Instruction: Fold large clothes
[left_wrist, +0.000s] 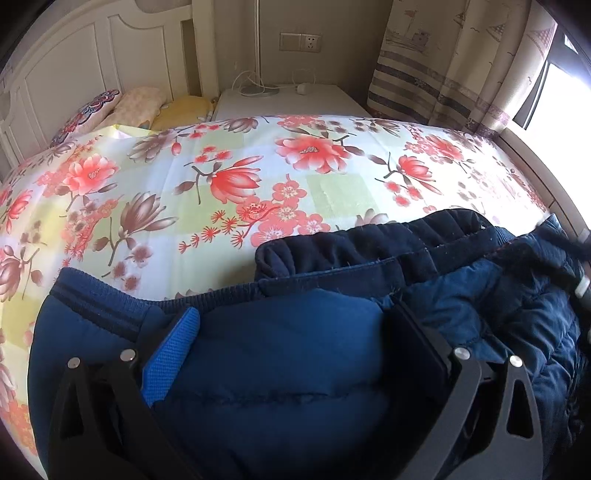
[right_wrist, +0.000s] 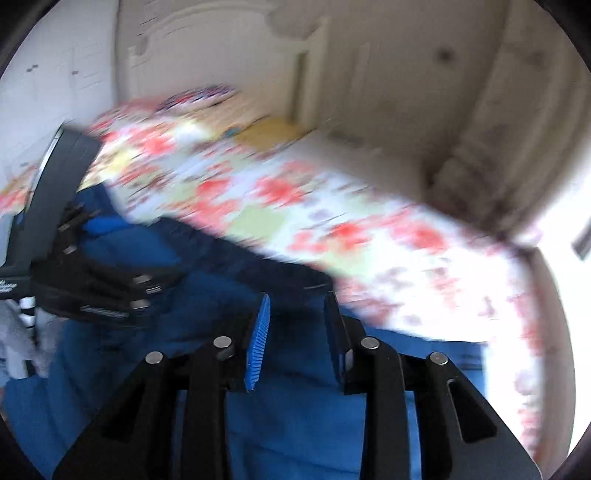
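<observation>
A navy padded garment (left_wrist: 295, 369) lies bunched on the floral bedsheet (left_wrist: 229, 192), its ribbed hem and dark elastic waistband (left_wrist: 332, 254) towards the bed's middle. My left gripper (left_wrist: 295, 310) rests on it with its jaws spread wide. Fabric bulges between the blue pad (left_wrist: 173, 354) and the black finger (left_wrist: 417, 332), and the pad's face stays bare. In the blurred right wrist view my right gripper (right_wrist: 297, 299) has its jaws narrow with a dark fold of the garment (right_wrist: 295, 424) pinched between them. The left gripper's black linkage (right_wrist: 92, 291) shows at that view's left.
A white headboard (left_wrist: 92, 55) and several pillows (left_wrist: 122, 107) stand at the far left. A white nightstand (left_wrist: 288, 99) carries a lamp base and cables. Striped curtains (left_wrist: 443, 74) and a bright window (left_wrist: 561, 96) are at the right, by the bed's right edge (left_wrist: 546, 177).
</observation>
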